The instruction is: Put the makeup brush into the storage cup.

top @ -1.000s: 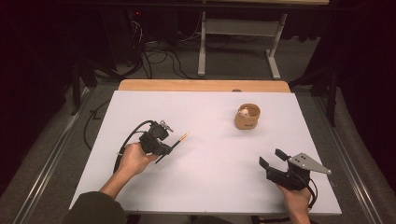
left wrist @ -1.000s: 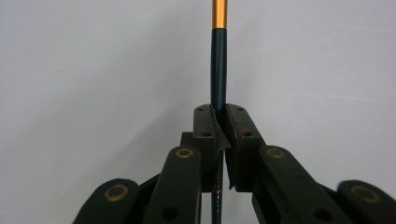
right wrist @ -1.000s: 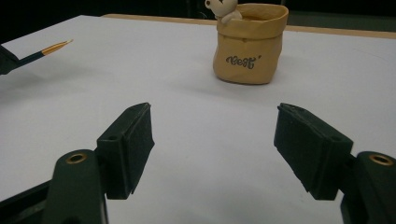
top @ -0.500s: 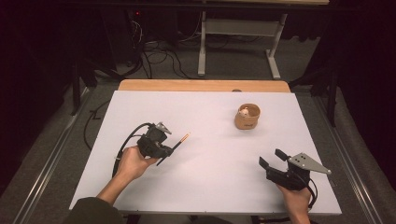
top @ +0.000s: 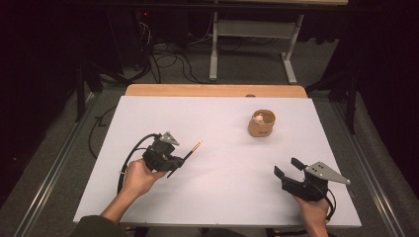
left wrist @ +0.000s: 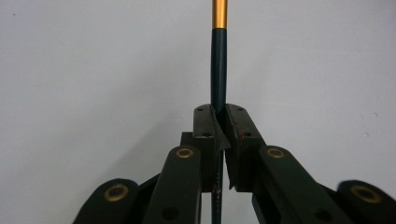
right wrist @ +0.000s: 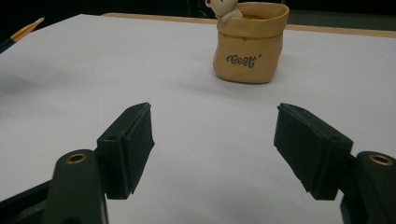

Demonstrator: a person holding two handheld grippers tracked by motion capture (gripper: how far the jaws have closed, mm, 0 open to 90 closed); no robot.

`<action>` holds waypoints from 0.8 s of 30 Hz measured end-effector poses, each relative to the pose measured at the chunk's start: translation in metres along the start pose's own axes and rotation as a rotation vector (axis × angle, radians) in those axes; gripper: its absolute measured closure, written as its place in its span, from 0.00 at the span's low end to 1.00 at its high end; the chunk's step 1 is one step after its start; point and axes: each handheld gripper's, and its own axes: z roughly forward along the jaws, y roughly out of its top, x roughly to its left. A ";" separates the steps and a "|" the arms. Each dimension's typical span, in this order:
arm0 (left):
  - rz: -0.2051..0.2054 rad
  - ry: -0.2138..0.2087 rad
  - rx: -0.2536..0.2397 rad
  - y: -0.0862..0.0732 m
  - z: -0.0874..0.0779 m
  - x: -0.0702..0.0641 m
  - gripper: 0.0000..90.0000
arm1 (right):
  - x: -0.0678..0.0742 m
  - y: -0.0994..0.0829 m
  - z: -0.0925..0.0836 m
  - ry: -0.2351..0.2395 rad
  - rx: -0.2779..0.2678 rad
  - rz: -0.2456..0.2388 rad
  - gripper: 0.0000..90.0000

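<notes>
The white worktop is bare between the two hands, so there is lots of room to pass. From the right claw, one thing stands in the way: the little tan pot at eleven o'clock.

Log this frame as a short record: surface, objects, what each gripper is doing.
surface: white tabletop
held object: dark green pencil with gold band, tip pointing toward the cup
container: tan sack-shaped cup with a small bear figure at its rim, upright, far right of table
left gripper: jaws closed on the pencil
right gripper: jaws open, nothing between them, facing the cup
</notes>
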 end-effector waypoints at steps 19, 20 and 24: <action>0.047 -0.041 -0.088 -0.003 -0.002 -0.026 0.93 | 0.000 0.000 0.000 0.001 0.007 0.006 0.34; 0.052 -0.041 -0.092 -0.003 -0.002 -0.027 0.93 | 0.000 0.000 0.000 0.002 0.006 0.006 0.34; 0.058 -0.044 -0.113 -0.003 -0.002 -0.032 0.93 | 0.000 0.000 0.000 0.006 0.002 0.000 0.34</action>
